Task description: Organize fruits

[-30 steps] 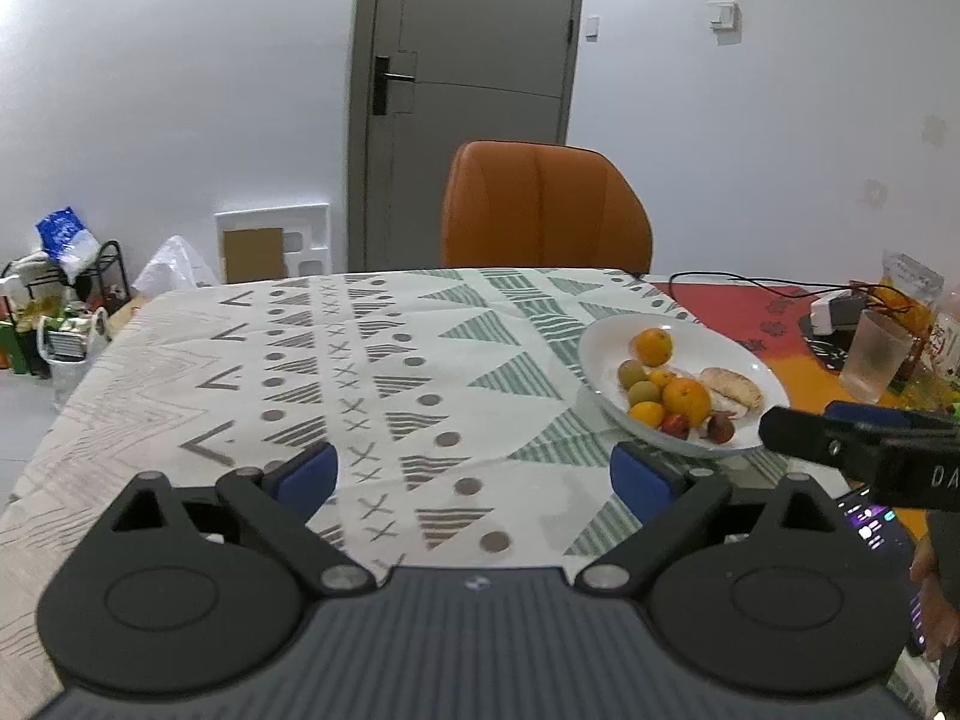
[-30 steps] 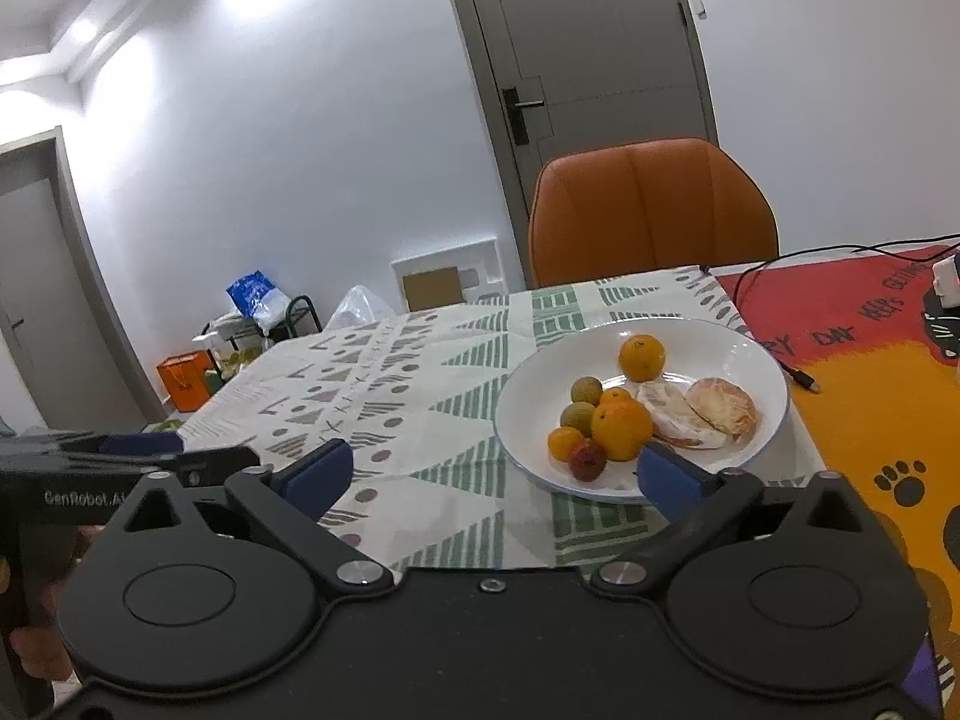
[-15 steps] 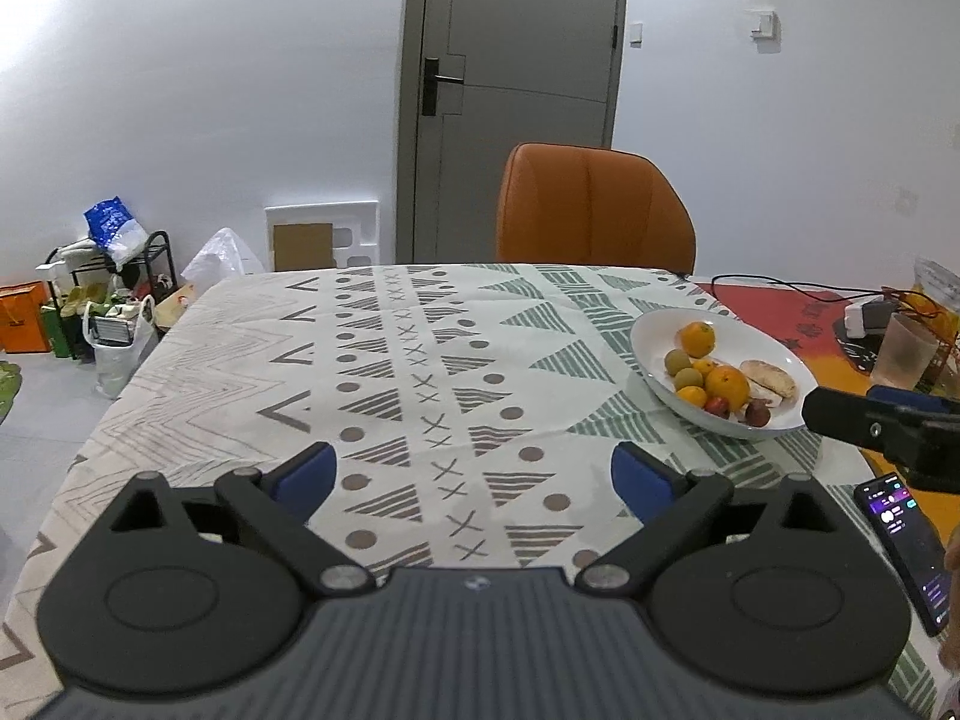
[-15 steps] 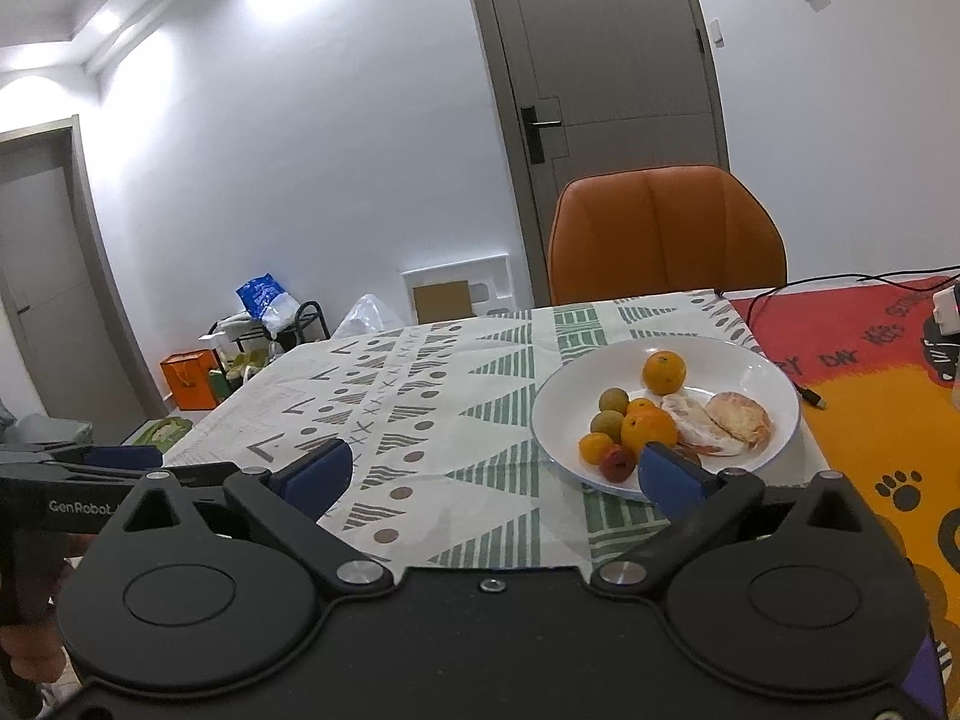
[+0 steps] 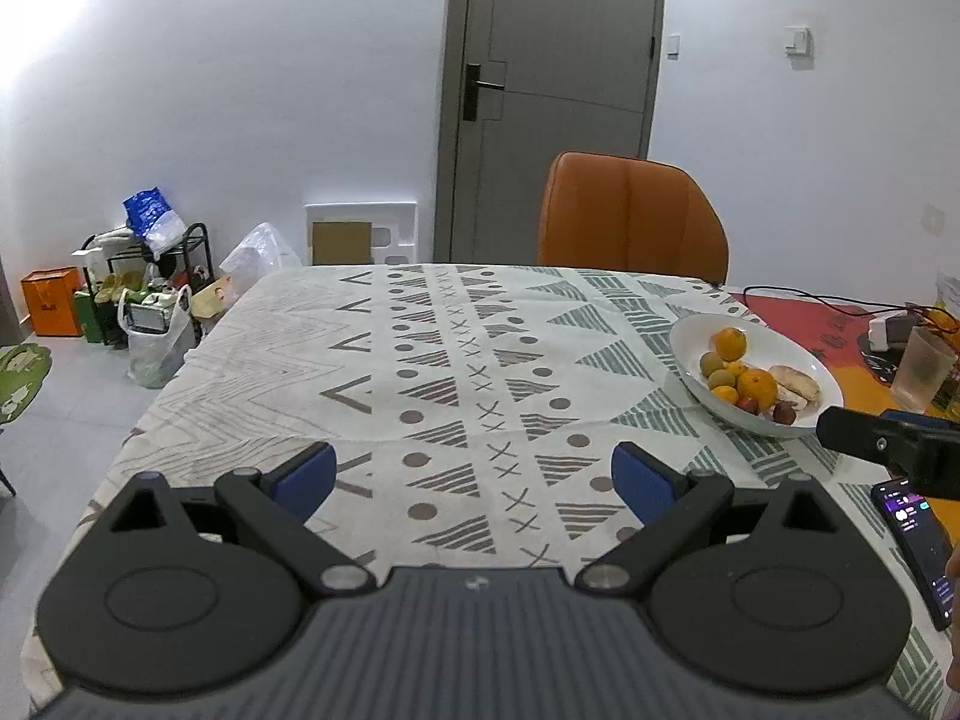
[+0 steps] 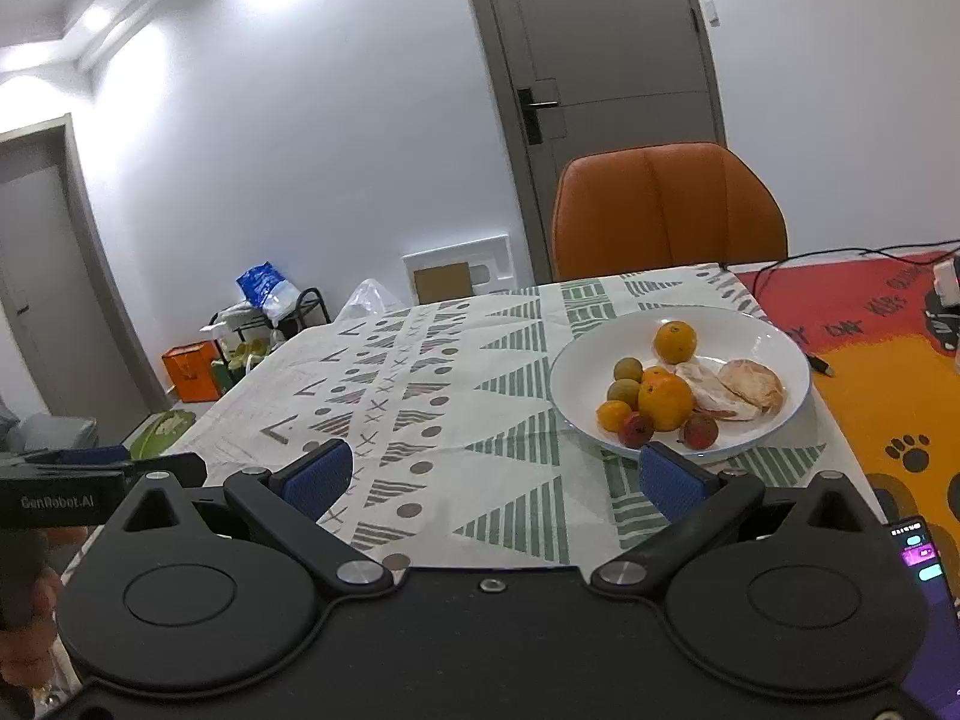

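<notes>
A white plate (image 6: 762, 330) (image 5: 690, 336) sits on the patterned tablecloth and holds several fruits: a large orange (image 6: 665, 402) (image 5: 757, 387), a smaller orange (image 6: 675, 342) at the back, two green-brown round fruits (image 6: 627, 369), a small yellow-orange fruit (image 6: 613, 415), two red lychees (image 6: 636, 429) and peeled pale pieces (image 6: 751, 383). My right gripper (image 6: 498, 474) hovers open just short of the plate's near rim. My left gripper (image 5: 474, 474) hangs open over the cloth, left of the plate, with nothing between its fingers.
An orange chair (image 5: 630, 219) stands at the table's far side. A phone (image 5: 915, 540) lies at the near right edge. A plastic cup (image 5: 921, 369) and cables sit on the orange-red mat (image 6: 888, 372). Bags and a rack (image 5: 144, 276) stand on the floor at left.
Both grippers have drawn back and risen from the plate, so it looks smaller and farther right in the left wrist view. Jaws stayed open.
</notes>
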`<state>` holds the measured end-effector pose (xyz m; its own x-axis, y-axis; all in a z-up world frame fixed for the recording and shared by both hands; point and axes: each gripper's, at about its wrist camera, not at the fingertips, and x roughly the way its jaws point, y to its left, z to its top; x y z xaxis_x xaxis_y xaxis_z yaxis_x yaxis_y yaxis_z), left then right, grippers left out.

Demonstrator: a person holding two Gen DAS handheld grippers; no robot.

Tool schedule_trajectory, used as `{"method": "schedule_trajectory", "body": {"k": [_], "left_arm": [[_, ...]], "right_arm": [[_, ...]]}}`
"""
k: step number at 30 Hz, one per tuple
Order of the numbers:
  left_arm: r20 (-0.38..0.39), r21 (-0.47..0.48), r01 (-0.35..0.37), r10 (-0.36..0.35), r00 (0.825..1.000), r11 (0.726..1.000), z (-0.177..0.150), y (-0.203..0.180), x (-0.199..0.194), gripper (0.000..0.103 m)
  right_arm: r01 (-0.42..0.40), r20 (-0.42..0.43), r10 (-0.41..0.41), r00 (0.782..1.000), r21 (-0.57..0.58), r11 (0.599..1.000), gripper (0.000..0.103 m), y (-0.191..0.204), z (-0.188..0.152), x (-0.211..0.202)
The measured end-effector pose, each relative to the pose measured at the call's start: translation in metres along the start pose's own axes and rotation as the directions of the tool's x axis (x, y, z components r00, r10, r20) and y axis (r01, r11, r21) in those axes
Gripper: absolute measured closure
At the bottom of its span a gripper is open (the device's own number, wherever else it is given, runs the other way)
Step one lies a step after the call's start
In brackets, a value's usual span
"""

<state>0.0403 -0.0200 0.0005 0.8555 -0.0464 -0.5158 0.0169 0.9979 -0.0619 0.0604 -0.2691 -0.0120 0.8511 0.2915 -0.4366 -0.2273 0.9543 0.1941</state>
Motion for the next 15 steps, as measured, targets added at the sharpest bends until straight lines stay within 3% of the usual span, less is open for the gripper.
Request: {"method": "schedule_trajectory", "body": {"k": [15], "left_arm": [[-0.025, -0.015, -0.019, 0.019, 1.000, 1.000, -0.009, 0.013, -0.012, 0.006]], "right_arm": [[-0.017, -0.039, 0.016, 0.999, -0.041, 0.999, 0.000, 0.016, -0.005, 0.002]]}}
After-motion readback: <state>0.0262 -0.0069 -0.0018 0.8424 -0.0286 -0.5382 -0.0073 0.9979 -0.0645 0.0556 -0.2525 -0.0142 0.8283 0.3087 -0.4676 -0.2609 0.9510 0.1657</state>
